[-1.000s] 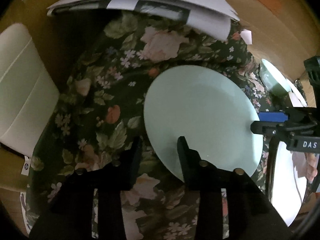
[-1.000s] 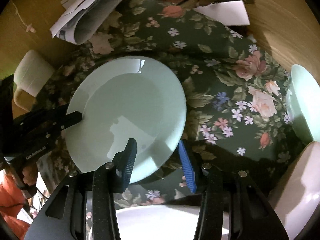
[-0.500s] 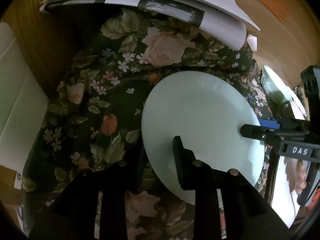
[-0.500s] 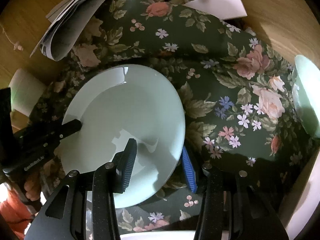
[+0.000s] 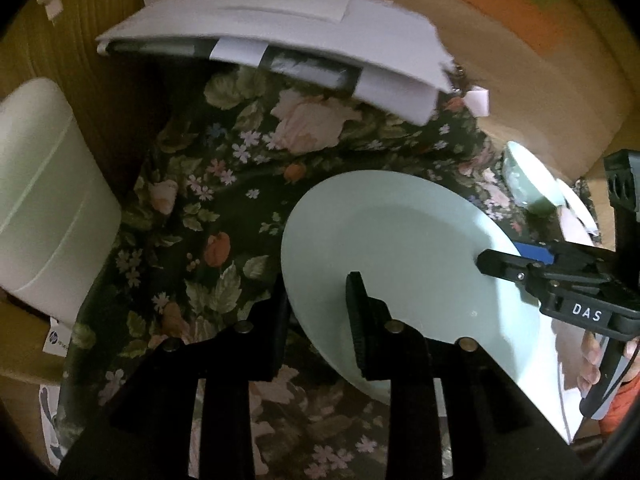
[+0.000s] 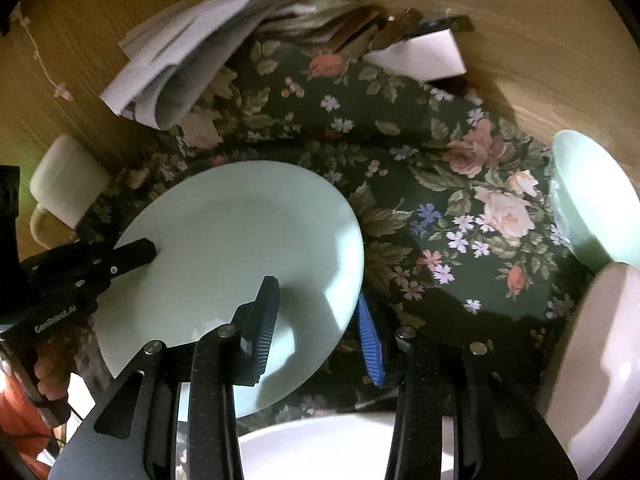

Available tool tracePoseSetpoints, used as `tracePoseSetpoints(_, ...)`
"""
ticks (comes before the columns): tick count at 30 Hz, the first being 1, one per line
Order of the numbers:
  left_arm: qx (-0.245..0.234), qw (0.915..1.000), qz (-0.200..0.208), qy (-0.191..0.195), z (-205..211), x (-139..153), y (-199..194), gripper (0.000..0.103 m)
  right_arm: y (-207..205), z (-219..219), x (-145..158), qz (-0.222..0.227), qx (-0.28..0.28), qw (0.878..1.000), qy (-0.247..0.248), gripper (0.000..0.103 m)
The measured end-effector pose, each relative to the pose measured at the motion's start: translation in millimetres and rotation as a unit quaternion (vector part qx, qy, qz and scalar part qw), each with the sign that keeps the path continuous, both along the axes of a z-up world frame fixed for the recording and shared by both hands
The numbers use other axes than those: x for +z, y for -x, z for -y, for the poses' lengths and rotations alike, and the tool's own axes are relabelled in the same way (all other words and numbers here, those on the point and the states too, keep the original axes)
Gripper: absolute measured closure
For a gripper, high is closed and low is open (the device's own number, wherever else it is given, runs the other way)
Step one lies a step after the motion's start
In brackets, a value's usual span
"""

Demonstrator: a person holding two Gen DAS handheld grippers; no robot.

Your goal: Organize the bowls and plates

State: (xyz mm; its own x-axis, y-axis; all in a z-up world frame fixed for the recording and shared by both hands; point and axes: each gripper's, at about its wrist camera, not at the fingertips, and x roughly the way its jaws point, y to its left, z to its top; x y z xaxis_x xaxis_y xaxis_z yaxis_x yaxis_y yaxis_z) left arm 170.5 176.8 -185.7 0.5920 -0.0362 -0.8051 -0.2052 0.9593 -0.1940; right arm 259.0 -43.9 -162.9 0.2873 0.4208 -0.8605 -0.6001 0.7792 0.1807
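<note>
A pale green plate [image 5: 404, 248] is held tilted above the dark floral cloth [image 5: 208, 216]. My left gripper [image 5: 316, 312] is shut on its left rim, one finger over the plate and one under. My right gripper [image 6: 320, 312] is shut on the opposite rim of the same plate [image 6: 232, 248]. Each gripper shows in the other's view: the right gripper in the left wrist view [image 5: 520, 264], the left gripper in the right wrist view [image 6: 124, 252]. A green bowl [image 6: 596, 208] stands at the right. A white plate [image 6: 320, 448] lies below my right gripper.
Stacked papers [image 5: 280, 36] lie at the far edge of the cloth. A white box [image 5: 44, 200] stands at the left. A pinkish bowl or plate [image 6: 592, 352] sits at the right edge, beside the green bowl. The wooden table [image 6: 520, 32] shows around the cloth.
Both grippers have kept their hold on the green plate. The plate has risen and shifted toward the near white plate; the papers and box look farther away.
</note>
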Motion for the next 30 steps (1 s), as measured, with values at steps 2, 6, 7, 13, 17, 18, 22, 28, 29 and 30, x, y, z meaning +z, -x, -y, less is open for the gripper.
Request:
tracePoseSetpoints(2,-0.003,1.0000,0.005,-0.002,2.6,4.3,4.2,0.076,3.5,4.2,5.8,0.006,-0.001,1.000,-0.003,0.068)
tracePoseSetpoints(6,-0.007,0.9998,0.016,-0.002,9.9,14.7,11.9,0.076,12.1,19.3,22.7,0.023,-0.005,1.000,-0.011,0.068)
tracePoseSetpoints(7,-0.009,0.9998,0.019,-0.002,12.2,17.9,14.2,0.076,15.6,22.2,27.4,0.029,-0.007,0.999,-0.013,0.068)
tracePoseSetpoints(13,-0.020,0.9990,0.039,-0.003,26.5,34.9,29.1,0.076,33.9,41.5,48.4,0.052,-0.016,0.998,-0.025,0.068)
tracePoseSetpoints(17,-0.028,0.9983,0.051,-0.007,36.7,44.9,37.6,0.076,45.6,49.1,56.5,0.069,-0.021,0.997,-0.027,0.068)
tracePoseSetpoints(18,-0.031,0.9981,0.054,-0.008,39.9,47.5,40.2,0.076,49.4,52.8,59.6,0.073,-0.024,0.997,-0.030,0.068)
tracePoseSetpoints(22,-0.039,0.9971,0.064,-0.010,52.6,55.5,49.8,0.076,62.2,66.2,68.3,0.082,-0.032,0.995,-0.036,0.068)
tracePoseSetpoints(28,-0.055,0.9956,0.075,-0.011,72.3,64.1,62.7,0.076,80.2,87.7,75.5,0.096,-0.046,0.993,-0.040,0.068)
tracePoseSetpoints(29,-0.057,0.9954,0.076,-0.012,75.1,64.8,64.1,0.076,82.9,90.9,76.3,0.098,-0.049,0.993,-0.041,0.068)
tracePoseSetpoints(30,-0.061,0.9950,0.078,-0.012,79.5,65.9,66.5,0.076,85.5,95.0,77.2,0.099,-0.052,0.993,-0.042,0.068)
